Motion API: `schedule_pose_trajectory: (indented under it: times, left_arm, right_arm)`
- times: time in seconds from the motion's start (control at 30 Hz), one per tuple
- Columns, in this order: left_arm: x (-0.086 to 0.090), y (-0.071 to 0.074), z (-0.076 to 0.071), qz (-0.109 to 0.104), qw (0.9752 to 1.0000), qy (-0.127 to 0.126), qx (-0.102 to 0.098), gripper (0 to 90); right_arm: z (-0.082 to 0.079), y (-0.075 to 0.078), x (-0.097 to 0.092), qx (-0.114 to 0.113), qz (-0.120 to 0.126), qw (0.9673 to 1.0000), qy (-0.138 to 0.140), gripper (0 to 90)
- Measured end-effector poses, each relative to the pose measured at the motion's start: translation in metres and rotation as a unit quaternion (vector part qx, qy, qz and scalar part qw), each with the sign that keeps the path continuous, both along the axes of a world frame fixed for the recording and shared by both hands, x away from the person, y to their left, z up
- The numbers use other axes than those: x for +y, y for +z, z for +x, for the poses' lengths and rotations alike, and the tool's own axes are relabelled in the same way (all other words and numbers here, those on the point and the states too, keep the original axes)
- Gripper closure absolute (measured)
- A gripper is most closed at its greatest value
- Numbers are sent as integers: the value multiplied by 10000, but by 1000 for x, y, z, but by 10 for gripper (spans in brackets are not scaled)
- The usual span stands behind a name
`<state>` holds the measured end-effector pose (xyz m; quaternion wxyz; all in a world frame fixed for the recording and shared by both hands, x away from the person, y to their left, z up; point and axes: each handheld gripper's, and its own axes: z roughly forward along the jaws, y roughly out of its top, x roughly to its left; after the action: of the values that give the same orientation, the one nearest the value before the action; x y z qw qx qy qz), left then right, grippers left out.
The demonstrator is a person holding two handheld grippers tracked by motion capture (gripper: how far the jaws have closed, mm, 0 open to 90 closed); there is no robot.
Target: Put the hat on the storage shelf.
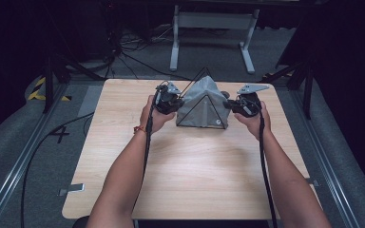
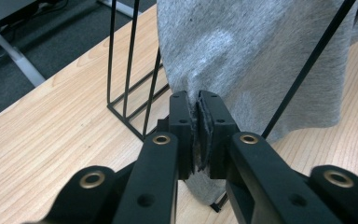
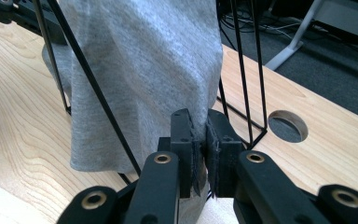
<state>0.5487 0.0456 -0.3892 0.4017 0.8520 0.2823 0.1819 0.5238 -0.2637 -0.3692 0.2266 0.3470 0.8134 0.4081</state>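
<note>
A person's left hand is holding the left gripper at the left side of a grey cloth, which is draping over a black wire rack standing toward the far middle of the wooden table. In the left gripper view, that gripper is pinching a fold of the cloth's lower edge between its two jaws, which are pressing together on the fabric with a scrap of it poking out below; the rack's thin black rods are rising just beside it from the tabletop. The cloth is sitting tent-like between the two grippers, its lower edge hanging close to the table. On the right, the right hand is holding the right gripper against the cloth's right side. In the right gripper view, its jaws are closing narrowly on the cloth's hanging edge, gripping the fabric, with the rack's rods just beyond and a round hole in the table nearby.
</note>
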Motion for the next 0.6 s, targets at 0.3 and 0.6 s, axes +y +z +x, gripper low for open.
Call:
schedule_pose_trajectory:
  times: [0.3, 0.6]
  left_arm:
    - [15, 0, -3, -181, 9990, 409, -48, 580]
    - [33, 4, -18, -93, 9992, 398, -40, 479]
  right_arm:
    - [-1, -1, -4, -5, 44, 9998, -210, 702]
    - [-12, 13, -9, -144, 4, 9998, -169, 660]
